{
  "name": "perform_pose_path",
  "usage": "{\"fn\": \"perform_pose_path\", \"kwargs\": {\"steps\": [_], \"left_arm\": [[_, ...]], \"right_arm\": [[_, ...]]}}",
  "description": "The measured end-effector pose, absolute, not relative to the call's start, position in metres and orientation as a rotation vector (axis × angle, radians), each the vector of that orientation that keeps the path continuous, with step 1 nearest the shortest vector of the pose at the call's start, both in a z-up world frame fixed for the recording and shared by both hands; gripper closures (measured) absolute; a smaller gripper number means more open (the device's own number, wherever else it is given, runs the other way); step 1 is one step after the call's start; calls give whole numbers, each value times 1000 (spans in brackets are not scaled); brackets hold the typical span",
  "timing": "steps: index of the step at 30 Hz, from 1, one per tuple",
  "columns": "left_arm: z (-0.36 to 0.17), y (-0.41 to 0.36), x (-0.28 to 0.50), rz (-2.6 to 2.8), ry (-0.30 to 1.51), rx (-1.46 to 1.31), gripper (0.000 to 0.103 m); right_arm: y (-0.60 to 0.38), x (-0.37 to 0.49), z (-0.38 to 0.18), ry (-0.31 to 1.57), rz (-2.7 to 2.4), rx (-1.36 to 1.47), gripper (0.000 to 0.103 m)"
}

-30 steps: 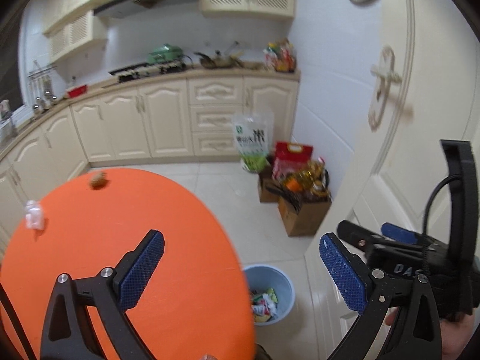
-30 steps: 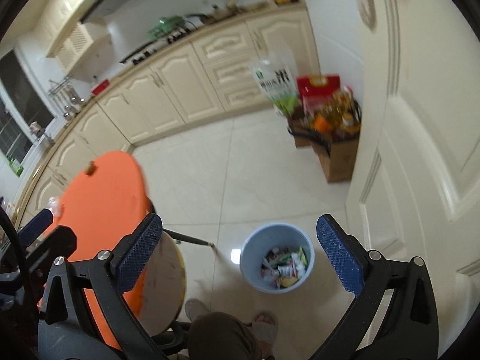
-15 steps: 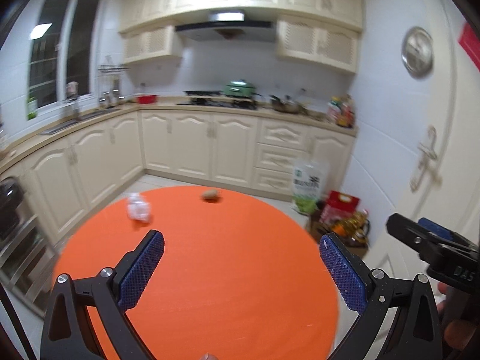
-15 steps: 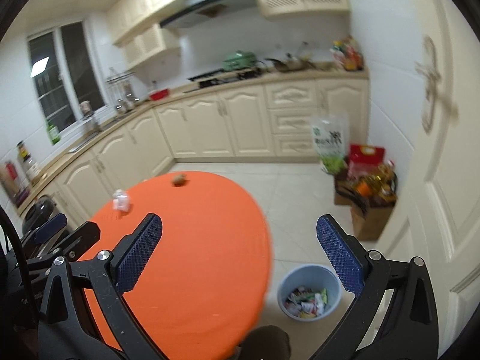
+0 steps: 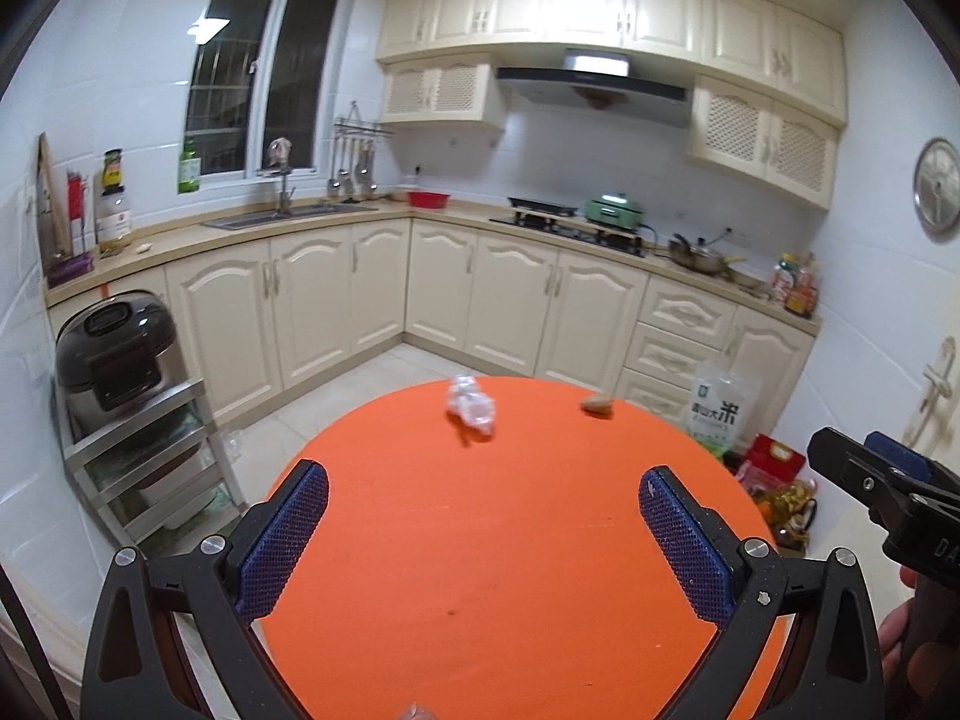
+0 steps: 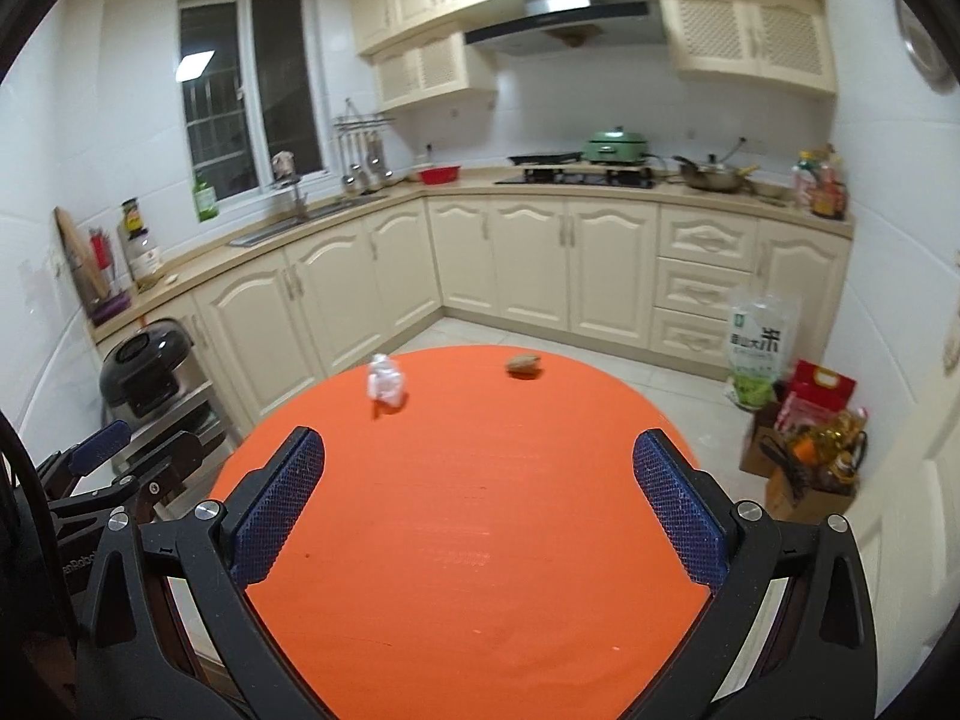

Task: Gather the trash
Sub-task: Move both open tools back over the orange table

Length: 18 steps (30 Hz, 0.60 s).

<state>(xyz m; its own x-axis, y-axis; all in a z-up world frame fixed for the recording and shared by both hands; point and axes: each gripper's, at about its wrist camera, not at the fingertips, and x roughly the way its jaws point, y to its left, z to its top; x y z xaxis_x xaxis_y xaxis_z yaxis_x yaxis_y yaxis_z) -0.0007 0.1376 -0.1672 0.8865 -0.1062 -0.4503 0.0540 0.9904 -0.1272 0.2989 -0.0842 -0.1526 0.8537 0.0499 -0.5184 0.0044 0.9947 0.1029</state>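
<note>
A crumpled white wrapper [image 5: 471,407] [image 6: 385,381] lies on the far side of the round orange table [image 5: 510,540] [image 6: 468,516]. To its right, near the far rim, sits a small brown scrap [image 5: 597,403] [image 6: 523,366]. My left gripper [image 5: 486,516] hovers over the near half of the table, open, nothing between its blue pads. My right gripper [image 6: 480,498] is likewise open and empty, over the near half. The right gripper's body shows at the right edge of the left wrist view, the left gripper's body at the left edge of the right wrist view.
A black rice cooker [image 5: 114,354] [image 6: 147,369] stands on a metal rack left of the table. A rice bag [image 6: 757,354], a red box and a carton of groceries [image 6: 810,456] sit on the floor to the right. Cream cabinets line the far walls.
Both cameras have swung up and left from the floor and the blue trash bin to face the orange table; the bin has left view. Both grippers stay open and empty.
</note>
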Motion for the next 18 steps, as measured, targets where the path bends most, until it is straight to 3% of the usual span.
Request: {"fn": "perform_pose_path", "kwargs": {"steps": [8,18], "left_arm": [[-163,130,28,-71,499,-129,1],[-156,109,199,-85,582,-104,1]], "right_arm": [[-78,325,-167,589,44,87,0],[-103,423,-210,708,21,103,0]]}}
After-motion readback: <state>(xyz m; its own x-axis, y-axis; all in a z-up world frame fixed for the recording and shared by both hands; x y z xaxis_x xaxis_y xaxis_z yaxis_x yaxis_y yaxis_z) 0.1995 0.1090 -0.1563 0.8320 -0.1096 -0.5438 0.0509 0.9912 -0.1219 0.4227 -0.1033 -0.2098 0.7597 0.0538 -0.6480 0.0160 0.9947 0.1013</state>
